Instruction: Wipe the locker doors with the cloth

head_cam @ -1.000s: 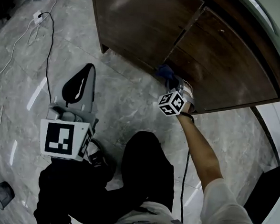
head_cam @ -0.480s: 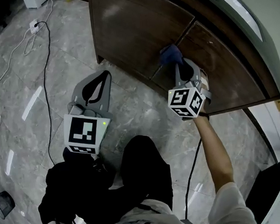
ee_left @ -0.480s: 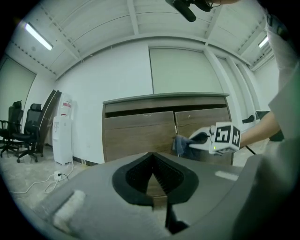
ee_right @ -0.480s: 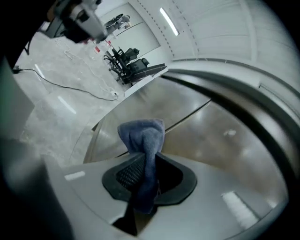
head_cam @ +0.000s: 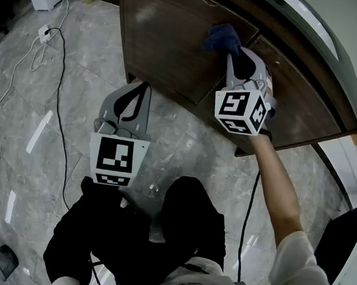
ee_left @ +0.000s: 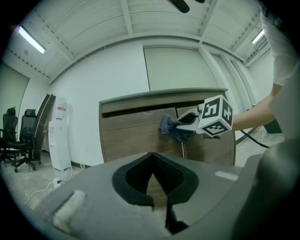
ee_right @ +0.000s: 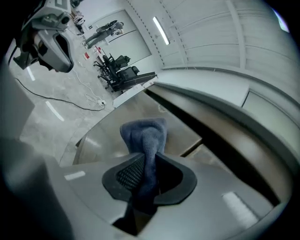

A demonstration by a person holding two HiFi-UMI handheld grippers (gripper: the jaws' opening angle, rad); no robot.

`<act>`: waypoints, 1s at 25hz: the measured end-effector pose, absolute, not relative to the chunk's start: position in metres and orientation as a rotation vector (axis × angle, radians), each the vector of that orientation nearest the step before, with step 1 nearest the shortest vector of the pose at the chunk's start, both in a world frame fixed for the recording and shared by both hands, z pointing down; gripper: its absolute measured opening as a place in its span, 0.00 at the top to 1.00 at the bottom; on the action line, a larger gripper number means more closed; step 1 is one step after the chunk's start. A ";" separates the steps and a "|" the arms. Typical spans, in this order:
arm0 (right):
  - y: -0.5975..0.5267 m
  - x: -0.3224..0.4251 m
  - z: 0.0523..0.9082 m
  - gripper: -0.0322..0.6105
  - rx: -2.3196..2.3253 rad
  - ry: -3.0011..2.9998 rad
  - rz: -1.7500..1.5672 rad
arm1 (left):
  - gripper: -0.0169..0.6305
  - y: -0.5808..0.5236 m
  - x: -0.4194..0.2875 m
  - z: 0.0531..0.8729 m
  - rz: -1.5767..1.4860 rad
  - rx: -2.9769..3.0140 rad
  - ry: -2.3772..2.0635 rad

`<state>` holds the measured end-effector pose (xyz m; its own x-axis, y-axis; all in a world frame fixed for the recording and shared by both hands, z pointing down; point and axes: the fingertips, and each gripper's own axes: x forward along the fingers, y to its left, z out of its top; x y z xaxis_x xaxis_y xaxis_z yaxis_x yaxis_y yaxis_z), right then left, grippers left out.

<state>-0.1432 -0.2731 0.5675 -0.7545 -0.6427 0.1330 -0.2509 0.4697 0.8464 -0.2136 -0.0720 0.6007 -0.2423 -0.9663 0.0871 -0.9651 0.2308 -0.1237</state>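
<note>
I am pinching a soft blue terry cloth, its nap looking fuzzy and matt, between the black ribbed rubber pads of my right gripper, whose grey plastic is showing smooth and dull. The dark brown wooden locker doors are gleaming faintly, smooth, with a low sheen. The grey marbled stone floor is shining, polished and glossy, throwing back light.

Counted: two dark brown wooden locker doors, one blue terry cloth, two grey claws (left claw, right claw), one white water dispenser.
</note>
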 end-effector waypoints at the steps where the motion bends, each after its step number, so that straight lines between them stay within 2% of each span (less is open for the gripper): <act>1: -0.272 -0.149 0.585 0.85 0.738 -2.278 -1.204 | 0.97 -0.072 -0.218 0.614 -0.254 -1.948 2.469; 8: -0.262 -0.177 0.745 0.85 0.620 -2.169 -1.039 | 0.97 -0.056 -0.243 0.681 -0.326 -1.983 2.525; 12: -0.262 -0.168 0.857 0.85 0.496 -2.029 -0.910 | 0.97 -0.044 -0.259 0.711 -0.376 -1.975 2.571; 14: -0.265 -0.158 0.879 0.85 0.478 -1.991 -0.884 | 0.97 -0.038 -0.265 0.719 -0.384 -1.968 2.589; 17: -0.265 -0.162 0.837 0.85 0.511 -2.049 -0.924 | 0.97 -0.028 -0.277 0.716 -0.377 -1.937 2.608; 25: -0.264 -0.201 0.590 0.85 0.715 -2.307 -1.180 | 0.97 -0.010 -0.336 0.635 -0.226 -1.719 2.634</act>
<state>-0.2009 -0.2642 0.5898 -0.7645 -0.6258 0.1546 -0.2408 0.4998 0.8320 -0.3358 -0.0097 0.6346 -0.4059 -0.9097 0.0880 -0.9114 0.3957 -0.1133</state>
